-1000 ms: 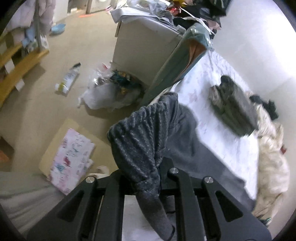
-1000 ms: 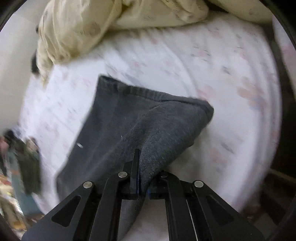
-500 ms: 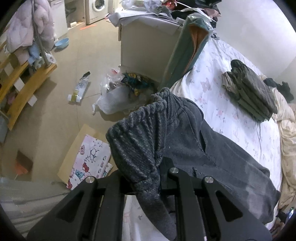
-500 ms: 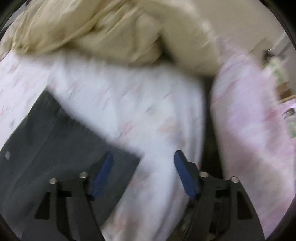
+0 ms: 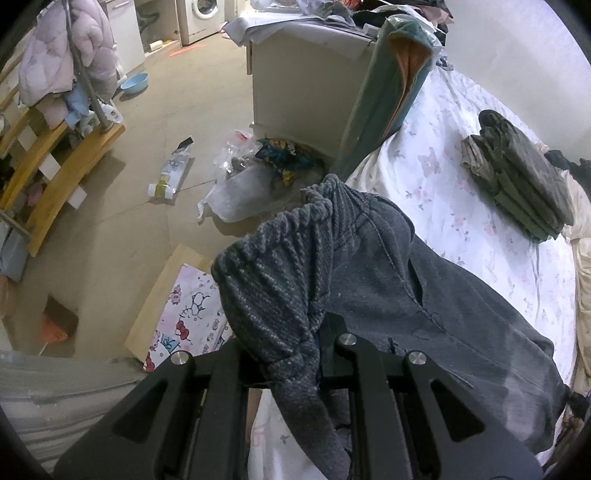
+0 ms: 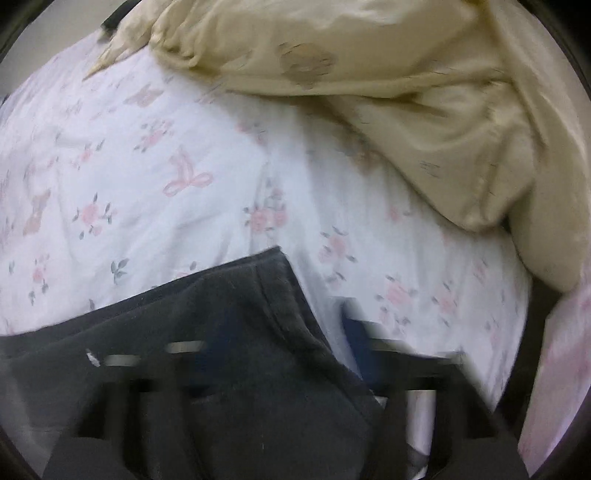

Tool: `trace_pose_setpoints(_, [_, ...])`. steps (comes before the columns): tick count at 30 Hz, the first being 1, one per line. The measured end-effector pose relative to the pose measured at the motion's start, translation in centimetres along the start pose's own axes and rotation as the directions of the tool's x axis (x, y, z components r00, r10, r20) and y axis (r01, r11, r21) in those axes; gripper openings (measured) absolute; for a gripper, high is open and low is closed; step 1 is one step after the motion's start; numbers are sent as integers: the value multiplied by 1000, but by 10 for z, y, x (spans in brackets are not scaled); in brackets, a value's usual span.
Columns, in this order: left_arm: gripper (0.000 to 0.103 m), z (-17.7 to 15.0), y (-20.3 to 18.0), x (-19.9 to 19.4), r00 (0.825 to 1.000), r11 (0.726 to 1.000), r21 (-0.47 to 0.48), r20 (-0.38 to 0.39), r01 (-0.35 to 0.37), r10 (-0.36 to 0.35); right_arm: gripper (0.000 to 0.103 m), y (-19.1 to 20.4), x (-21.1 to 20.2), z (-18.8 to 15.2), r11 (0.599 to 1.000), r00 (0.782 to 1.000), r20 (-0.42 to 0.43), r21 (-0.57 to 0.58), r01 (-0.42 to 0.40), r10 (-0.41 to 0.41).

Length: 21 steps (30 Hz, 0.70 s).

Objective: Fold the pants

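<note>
Left tongs [image 5: 295, 354] pinch ribbed grey fleece pants [image 5: 424, 295]; blurred right tongs [image 6: 280, 354] spread apart

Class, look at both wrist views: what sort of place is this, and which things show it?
Most likely a lived-in bedroom at home. A bed with a floral sheet and cream duvet, a stack of folded clothes on it, and a washing machine beyond.

Dark grey pants [image 5: 436, 302], spread along the flowered bedsheet [image 5: 443, 184]; the ribbed elastic waistband [image 5: 280, 266] is bunched and raised, the hem [image 6: 280, 291] laid flat.
</note>
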<state>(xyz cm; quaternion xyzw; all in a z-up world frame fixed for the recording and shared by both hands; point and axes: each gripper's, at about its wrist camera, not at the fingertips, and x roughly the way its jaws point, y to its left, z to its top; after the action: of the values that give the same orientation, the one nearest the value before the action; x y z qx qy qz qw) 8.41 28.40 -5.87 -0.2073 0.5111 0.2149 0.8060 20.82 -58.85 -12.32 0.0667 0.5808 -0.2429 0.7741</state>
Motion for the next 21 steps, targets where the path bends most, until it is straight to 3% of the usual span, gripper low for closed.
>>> trace_pose_setpoints(2, [9, 1, -1, 1, 1000, 1000, 5, -2, -1, 1, 1, 4, -5, 3, 999, 999, 43, -41, -12, 14])
trace_pose_setpoints(4, [9, 1, 1, 4, 1000, 1000, 1, -13, 3, -3, 1, -4, -35, 10, 1000, 978, 207, -13, -1, 3])
trace_pose_setpoints(5, [9, 2, 0, 5, 1000, 1000, 2, -16, 2, -2, 1, -10, -43, 14, 1000, 970, 241, 16, -24, 19])
trace_pose_setpoints(8, [9, 3, -5, 8, 1000, 1000, 23, -17, -16, 16, 1, -7, -34, 27, 1000, 976, 218, 6, 4, -5])
trace_pose_setpoints(10, [9, 3, -6, 8, 1000, 999, 30, -15, -23, 24, 3, 2, -7, 28, 999, 991, 129, -15, 33, -31])
trace_pose_setpoints(11, [9, 2, -7, 8, 1000, 999, 31, -16, -25, 25, 11, 5, 8, 30, 998, 995, 80, -29, 54, -51])
trace_pose_setpoints(12, [9, 1, -7, 7, 1000, 999, 33, -14, -25, 25, 27, 9, 18, 27, 996, 996, 39, -40, 84, -82])
trace_pose_setpoints(14, [9, 1, -7, 6, 1000, 999, 34, -9, -21, 21, 50, 11, 21, 22, 994, 995, -4, -38, 100, -100])
trace_pose_setpoints(15, [9, 1, -7, 5, 1000, 999, 31, -7, -16, 16, 60, 12, 11, 18, 994, 994, 26, -33, 103, -102])
trace_pose_setpoints(17, [9, 1, -6, 5, 1000, 1000, 23, -7, -6, 6, 65, 19, -14, 17, 993, 989, 98, -30, 113, -110])
trace_pose_setpoints(18, [9, 1, -6, 4, 1000, 1000, 18, -6, 1, -1, 65, 28, -35, 14, 995, 985, 147, -22, 93, -88])
trace_pose_setpoints(20, [9, 1, -8, 1, 1000, 1000, 17, -1, 10, -10, 65, 49, -62, 9, 999, 982, 188, -27, -30, 35])
trace_pose_setpoints(21, [9, 1, -10, -1, 1000, 1000, 23, 5, 13, -13, 65, 73, -80, -2, 981, 963, 187, -58, -184, 192])
